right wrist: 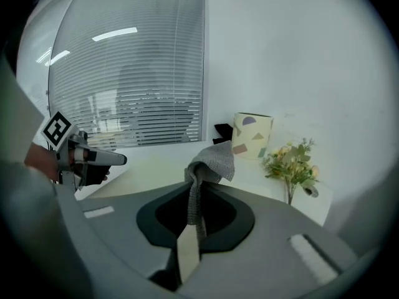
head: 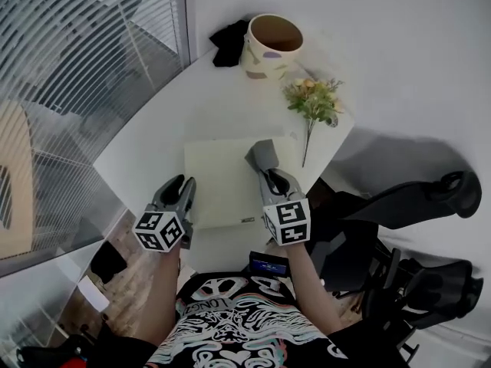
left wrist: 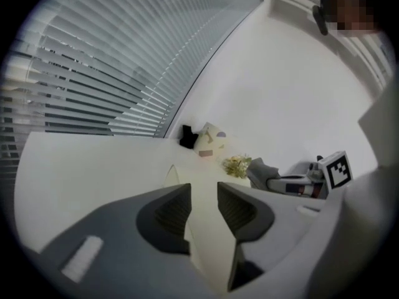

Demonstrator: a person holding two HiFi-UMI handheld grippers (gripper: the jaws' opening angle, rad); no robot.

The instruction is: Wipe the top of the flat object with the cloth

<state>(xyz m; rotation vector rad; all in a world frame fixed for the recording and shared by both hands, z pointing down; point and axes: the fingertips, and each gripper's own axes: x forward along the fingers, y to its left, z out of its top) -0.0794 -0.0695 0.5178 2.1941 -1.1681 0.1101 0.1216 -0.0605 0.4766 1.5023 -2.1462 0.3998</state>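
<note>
Flat object (head: 222,176): a pale cream board that lay flat on the white table (head: 153,140), directly in front of the person. A patterned cup (head: 270,46) and a sprig of flowers (head: 313,98) stood beyond its far edge, well apart from it.

Step, as judged: cloth brought to the board, wiping about to start or just under way. No stroke could be confirmed.

Right gripper (head: 270,175): jaws clenched on the grey cloth (head: 263,156), which was pinched into a narrow stem between them with a loose flap standing out past the tips. It sat over the board's right part; whether the cloth touched the surface could not be told.

Left gripper (head: 181,184): at the board's left edge, jaws narrowly apart, nothing clamped that I could see. The cream surface showed through the gap.

Next move would call for pressing the flap flat onto the board and sweeping across, with the left gripper steadying the edge so the board does not slide.
</note>
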